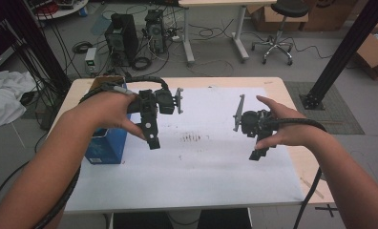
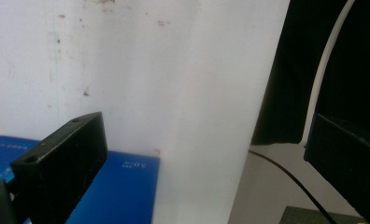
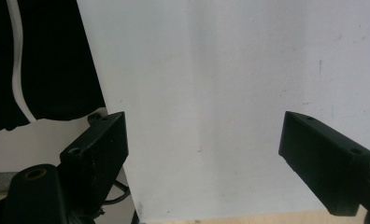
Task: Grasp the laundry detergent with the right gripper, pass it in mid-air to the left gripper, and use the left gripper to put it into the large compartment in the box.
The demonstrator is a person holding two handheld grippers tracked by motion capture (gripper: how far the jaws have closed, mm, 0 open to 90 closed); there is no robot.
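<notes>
High view: blue box [image 1: 106,145] sits just left of the left gripper [image 1: 153,141], far from the right gripper [image 1: 256,155]; both jaws spread, empty.

- I see the box [image 1: 106,145] at the table's [image 1: 292,90] left edge, left of my left gripper [image 1: 153,141].
- The sheet [image 1: 201,167] lies under both grippers; my right gripper [image 1: 256,155] is over its right part.

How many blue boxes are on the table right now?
1. The blue box stands at the table's left edge, just beside the left gripper; the left gripper view shows it too. Others could be hidden behind the forearms.
</notes>
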